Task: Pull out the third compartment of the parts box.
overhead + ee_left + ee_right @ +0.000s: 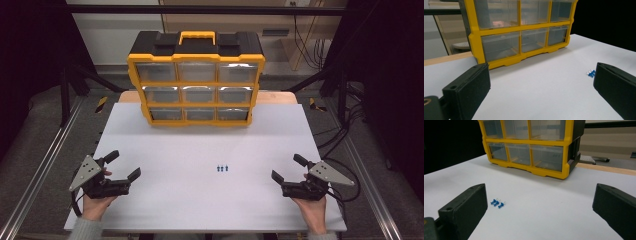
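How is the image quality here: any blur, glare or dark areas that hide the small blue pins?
High view: even light on the table, dark surroundings, the blue push pins tiny and soft. Right gripper view: pins sharp, near fingers slightly soft. Left gripper view: pins partly hidden behind a finger.

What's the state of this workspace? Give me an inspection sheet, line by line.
Surface: white tabletop, flat, bare around the items.
Job's things: three blue push pins lying close together near the middle; yellow drawer organizer upright at the far edge, all nine clear drawers shut.
Clutter: nothing seen.
Grippers: left gripper and right gripper hand-held near the front corners, jaws wide open, holding nothing.
Cables: one trails from each gripper; more hang behind at the far right.
Surroundings: metal frame rails, grey floor, dark sides.
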A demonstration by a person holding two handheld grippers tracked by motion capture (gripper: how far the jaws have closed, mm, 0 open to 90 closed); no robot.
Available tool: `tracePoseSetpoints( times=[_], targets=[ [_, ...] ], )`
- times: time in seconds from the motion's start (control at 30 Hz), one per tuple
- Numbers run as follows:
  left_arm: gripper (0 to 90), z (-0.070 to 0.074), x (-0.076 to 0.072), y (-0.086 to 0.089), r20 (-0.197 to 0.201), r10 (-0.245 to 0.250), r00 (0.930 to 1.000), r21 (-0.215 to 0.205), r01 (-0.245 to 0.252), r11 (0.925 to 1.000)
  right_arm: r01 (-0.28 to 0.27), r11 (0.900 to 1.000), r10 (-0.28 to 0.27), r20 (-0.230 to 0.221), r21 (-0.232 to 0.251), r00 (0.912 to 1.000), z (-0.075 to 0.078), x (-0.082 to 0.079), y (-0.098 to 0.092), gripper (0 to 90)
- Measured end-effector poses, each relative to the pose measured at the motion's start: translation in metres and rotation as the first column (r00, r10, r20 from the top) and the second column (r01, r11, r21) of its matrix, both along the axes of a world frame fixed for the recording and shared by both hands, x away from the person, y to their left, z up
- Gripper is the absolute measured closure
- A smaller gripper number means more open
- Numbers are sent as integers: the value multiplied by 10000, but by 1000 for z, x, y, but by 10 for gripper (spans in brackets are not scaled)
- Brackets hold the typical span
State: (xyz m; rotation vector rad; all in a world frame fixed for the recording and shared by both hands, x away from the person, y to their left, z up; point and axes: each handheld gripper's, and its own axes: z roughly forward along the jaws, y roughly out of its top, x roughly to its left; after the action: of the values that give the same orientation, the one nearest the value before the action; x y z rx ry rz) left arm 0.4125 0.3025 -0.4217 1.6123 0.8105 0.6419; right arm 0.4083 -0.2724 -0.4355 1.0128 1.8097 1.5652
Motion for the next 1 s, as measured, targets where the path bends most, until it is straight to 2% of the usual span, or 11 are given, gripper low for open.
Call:
tracePoseSetpoints(
  times=[0.23,0.33,0.57,1.0],
  targets=[
    [5,-2,1,-1,-42,1,10000,39,-1,10000,5,10000,-5,-8,-2,10000,0,0,0,6],
    [5,-2,1,-1,-51,19,10000,47,-18,10000,107,9999,-105,-167,86,9998,0,0,3,6],
    [5,-3,2,-2,-66,13,10000,89,-12,10000,57,9999,-55,112,-153,9999,3,4,5,6],
    [5,-6,4,-2,-125,4,9999,172,-2,9999,237,9981,-222,269,-567,9994,15,12,17,6]
  ],
)
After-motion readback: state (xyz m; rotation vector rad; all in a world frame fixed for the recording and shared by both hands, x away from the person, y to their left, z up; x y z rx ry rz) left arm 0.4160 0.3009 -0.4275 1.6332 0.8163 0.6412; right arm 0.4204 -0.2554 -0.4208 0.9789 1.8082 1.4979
